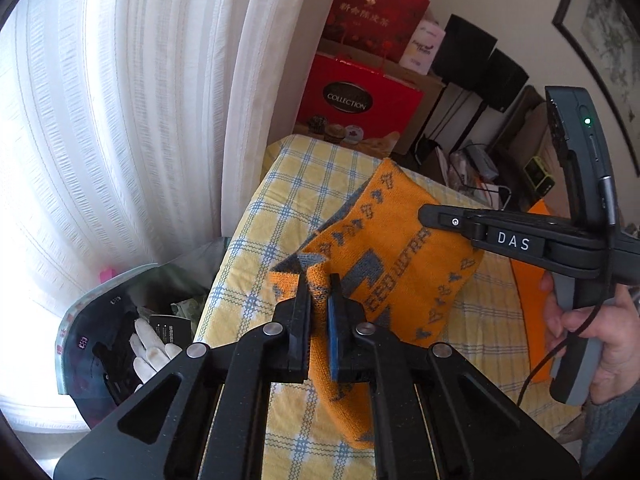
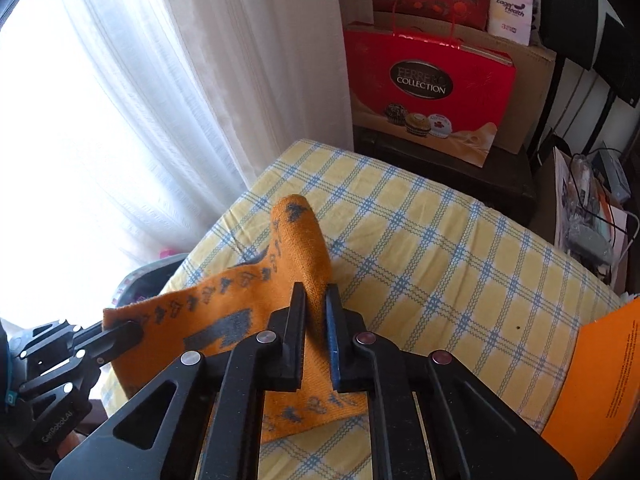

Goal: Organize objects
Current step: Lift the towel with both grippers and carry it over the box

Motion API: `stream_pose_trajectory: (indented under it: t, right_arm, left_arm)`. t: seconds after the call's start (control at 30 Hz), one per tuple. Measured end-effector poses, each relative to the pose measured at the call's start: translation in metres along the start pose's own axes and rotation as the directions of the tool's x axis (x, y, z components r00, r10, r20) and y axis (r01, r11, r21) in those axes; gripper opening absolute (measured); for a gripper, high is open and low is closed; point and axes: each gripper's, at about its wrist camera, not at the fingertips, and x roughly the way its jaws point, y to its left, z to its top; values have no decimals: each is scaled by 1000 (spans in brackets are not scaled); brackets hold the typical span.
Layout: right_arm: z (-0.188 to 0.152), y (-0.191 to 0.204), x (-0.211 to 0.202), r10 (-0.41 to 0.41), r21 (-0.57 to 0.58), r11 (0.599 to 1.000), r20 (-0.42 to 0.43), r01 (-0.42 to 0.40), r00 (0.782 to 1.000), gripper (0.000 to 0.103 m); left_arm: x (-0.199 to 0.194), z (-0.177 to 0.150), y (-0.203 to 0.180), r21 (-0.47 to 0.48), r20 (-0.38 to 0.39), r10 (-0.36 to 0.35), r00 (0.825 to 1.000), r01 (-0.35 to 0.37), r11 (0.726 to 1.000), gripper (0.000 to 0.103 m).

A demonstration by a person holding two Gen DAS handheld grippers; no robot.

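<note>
The left gripper has its jaws pinched tight on a near-left corner of the orange knitted cloth, a ridge of fabric squeezed up between the pads. From there the cloth runs rightward and away across the yellow checked bedcover, its long axis slanting toward the far right, patterned grey along the edges. The right gripper is likewise clamped shut on the opposite end, fabric bunched between its jaws, a hand around its handle. So the cloth hangs stretched between both grippers, partly off the bed, each equally committed. I reckon the next move, a fold or a lift, depends on bringing these two held ends together along that slant.
</note>
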Motion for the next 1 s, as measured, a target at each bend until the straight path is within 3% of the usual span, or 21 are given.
stream_pose_trajectory:
  t: [0.3,0.5,0.67,1.0]
  right_arm:
    - [-5,-13,-78,2,46,999,134,-8,991,8]
    - [-18,-41,-127,-31,118,993,185,9,982,8]
    - [-35,-71,-167,-95,189,980,195,58,976,8]
    - [-77,-129,-243,-221,316,938,222,144,950,8]
  left_arm:
    - [-44,32,-43,81,71,-91,993,85,993,6]
    - [-57,44,-83,137,64,-173,983,163,977,6]
    - [-58,50,-121,172,12,-272,962,266,948,6]
    - [-65,51,-215,291,-38,-363,931,358,887,6]
